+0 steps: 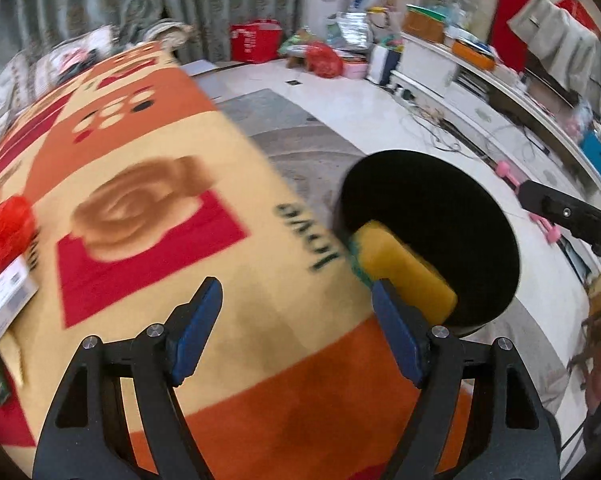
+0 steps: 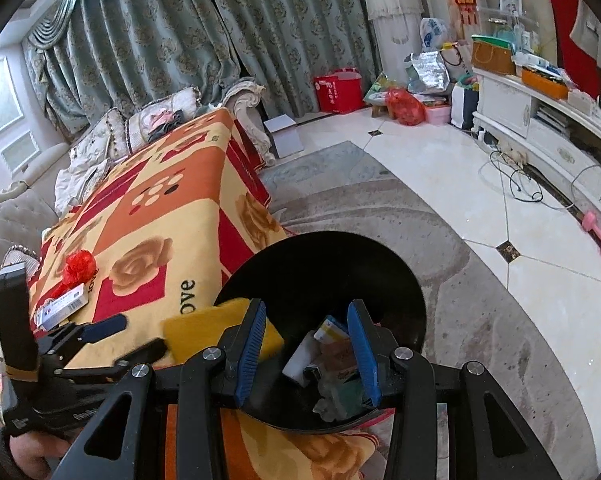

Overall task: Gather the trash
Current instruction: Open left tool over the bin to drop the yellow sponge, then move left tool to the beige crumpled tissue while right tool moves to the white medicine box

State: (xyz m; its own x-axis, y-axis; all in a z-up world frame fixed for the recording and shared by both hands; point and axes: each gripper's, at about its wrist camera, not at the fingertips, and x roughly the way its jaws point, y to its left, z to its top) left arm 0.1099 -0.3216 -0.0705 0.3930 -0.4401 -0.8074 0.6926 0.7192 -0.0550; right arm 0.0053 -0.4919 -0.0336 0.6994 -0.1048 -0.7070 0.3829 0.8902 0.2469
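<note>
Over the patterned blanket (image 1: 148, 184) that covers the surface, the left tool (image 1: 296, 312) hangs with its blue pads spread wide and nothing between them. Just past its right pad, a yellow sponge (image 1: 400, 268) with a green edge sits at the rim of the black bin (image 1: 440, 208), partly over the opening; whether it touches the pad cannot be told. The bin stands against the edge of the surface, on a grey rug (image 2: 480, 340) that lies on the tiled floor (image 2: 440, 168).

In the right wrist view, the right tool (image 2: 306, 344) is held above the bin's mouth, its pads apart and gripping nothing. Inside the bin lie small boxes and wrappers (image 2: 332, 356). The sponge shows to the left of this tool, at the bin's rim, with the left tool beside it.

Farther back on the blanket, a crumpled red bag (image 2: 78, 266) lies next to a white medicine box (image 2: 62, 306), the two close together and well apart from the bin.
</note>
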